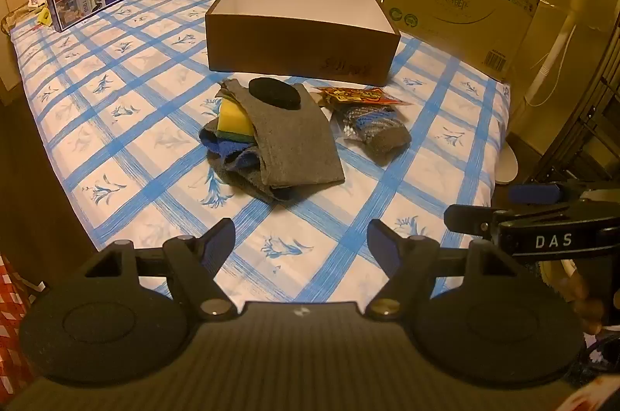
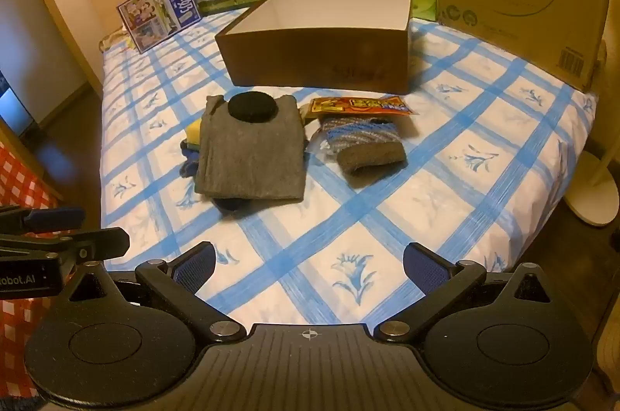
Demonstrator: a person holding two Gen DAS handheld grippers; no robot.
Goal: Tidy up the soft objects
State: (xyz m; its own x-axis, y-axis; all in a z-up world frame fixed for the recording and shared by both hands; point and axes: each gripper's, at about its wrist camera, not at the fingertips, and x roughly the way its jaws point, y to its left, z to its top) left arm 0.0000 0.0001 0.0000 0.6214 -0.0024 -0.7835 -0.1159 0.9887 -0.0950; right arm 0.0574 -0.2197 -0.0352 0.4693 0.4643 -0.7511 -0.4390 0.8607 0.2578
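- Step in hand, as I judge it: the very start. The box (image 1: 302,35) at upper centre looks empty, and every soft thing lies on the checked cloth (image 1: 128,155) in front of it.
- Left gripper (image 1: 300,240) hangs at the bottom of its frame, jaws apart with nothing between them; right gripper (image 2: 308,265) likewise, spread wider and empty (each shows at the edge of the other's view).
- Next move likely calls for reaching toward mid-frame and closing on one item, then lifting it over the box wall.
- The pile: a folded grey cloth (image 1: 298,143) with a black pad (image 1: 274,94) resting on its far end, a yellow sponge (image 1: 234,120) and blue cloth (image 1: 232,155) tucked under its left side.
- Just right of it, apart from the pile, a bagged knit piece (image 2: 362,141) with a red packet (image 2: 358,105) touching its far edge.
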